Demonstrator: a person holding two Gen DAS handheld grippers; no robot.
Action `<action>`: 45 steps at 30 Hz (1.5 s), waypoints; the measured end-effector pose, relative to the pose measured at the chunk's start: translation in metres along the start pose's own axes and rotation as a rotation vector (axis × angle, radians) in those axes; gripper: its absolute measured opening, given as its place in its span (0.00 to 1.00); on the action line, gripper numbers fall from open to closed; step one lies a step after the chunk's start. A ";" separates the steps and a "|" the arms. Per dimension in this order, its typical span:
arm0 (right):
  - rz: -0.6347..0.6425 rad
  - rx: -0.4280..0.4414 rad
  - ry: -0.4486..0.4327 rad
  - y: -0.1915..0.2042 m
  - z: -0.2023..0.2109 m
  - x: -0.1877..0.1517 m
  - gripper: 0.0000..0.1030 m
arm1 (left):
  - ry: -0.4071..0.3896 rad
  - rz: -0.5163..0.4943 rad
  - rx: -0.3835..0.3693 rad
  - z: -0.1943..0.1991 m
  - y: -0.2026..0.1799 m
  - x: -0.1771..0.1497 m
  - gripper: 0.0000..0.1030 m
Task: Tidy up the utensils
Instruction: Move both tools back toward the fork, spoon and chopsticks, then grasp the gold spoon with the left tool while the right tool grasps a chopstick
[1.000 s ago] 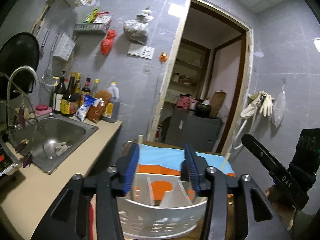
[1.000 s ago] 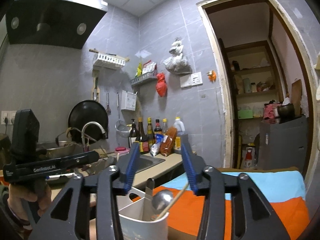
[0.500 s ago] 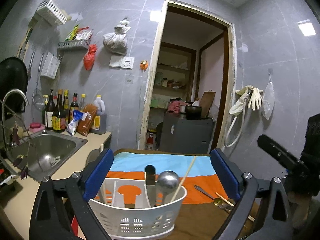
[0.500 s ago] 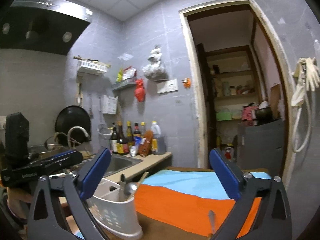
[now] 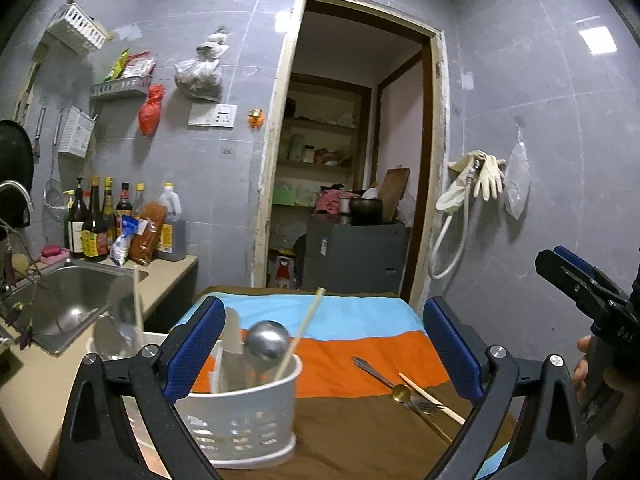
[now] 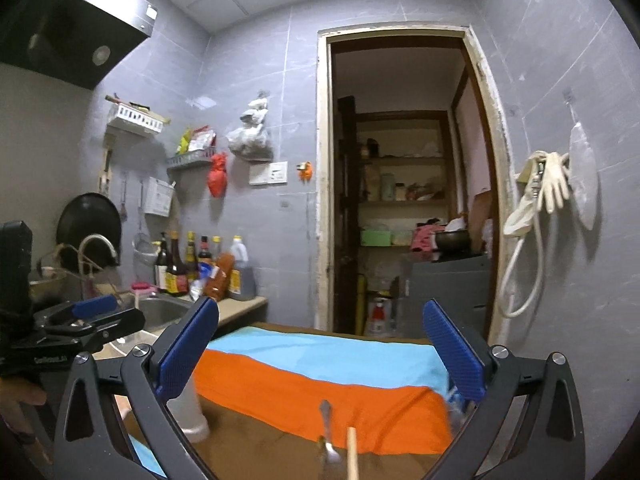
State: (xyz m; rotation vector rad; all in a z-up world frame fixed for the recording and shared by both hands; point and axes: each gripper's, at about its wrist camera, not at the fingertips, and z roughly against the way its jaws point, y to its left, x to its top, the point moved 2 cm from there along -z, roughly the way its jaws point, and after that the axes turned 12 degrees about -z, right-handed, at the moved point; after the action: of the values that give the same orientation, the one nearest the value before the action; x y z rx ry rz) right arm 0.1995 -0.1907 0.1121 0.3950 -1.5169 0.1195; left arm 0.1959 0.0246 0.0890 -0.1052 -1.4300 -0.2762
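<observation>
1 caddy (image 5: 240, 412) stands near left on 1 striped cloth (image 5: 360, 352). Its right part holds 2 things: 1 ladle (image 5: 267, 345) and 1 right chopstick (image 5: 302, 332). Its left part holds 2 more: 1 left chopstick (image 5: 138, 304) and 1 blurred metal utensil (image 5: 120, 312), kind unclear.

3 utensils lie loose on the cloth, near right: 1 fork (image 5: 374, 371), 1 gold spoon (image 5: 400, 390) and 1 loose chopstick (image 5: 434, 399). That makes 3 chopsticks in all.

On the far left counter stand 5 bottles (image 5: 94, 224), 1 jug (image 5: 171, 224) and 2 packets (image 5: 146, 236), beside 1 sink (image 5: 68, 300) with 1 tap (image 5: 16, 194).

2 bags hang on the far wall: 1 red bag (image 5: 148, 110) and 1 clear bag (image 5: 200, 74).
</observation>
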 end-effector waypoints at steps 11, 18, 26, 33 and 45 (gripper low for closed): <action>0.007 -0.102 0.021 -0.049 0.011 -0.017 1.00 | 0.040 -0.052 -0.043 -0.025 -0.049 -0.013 0.94; 0.002 -0.157 0.087 -0.084 0.007 -0.038 1.00 | 0.096 -0.079 -0.075 -0.047 -0.074 -0.025 0.94; -0.042 -0.149 0.250 -0.115 -0.007 -0.068 1.00 | 0.238 -0.084 -0.128 -0.081 -0.090 -0.048 0.94; -0.079 -0.095 0.426 -0.124 -0.024 -0.095 0.79 | 0.369 -0.041 -0.198 -0.112 -0.093 -0.067 0.94; -0.100 -0.007 0.656 -0.121 -0.048 -0.131 0.50 | 0.583 0.051 -0.349 -0.165 -0.091 -0.087 0.54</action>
State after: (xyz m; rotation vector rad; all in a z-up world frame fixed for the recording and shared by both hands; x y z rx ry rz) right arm 0.2759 -0.2661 -0.0387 0.3774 -0.8495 0.1480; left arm 0.3218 -0.0912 -0.0291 -0.3186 -0.7907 -0.4697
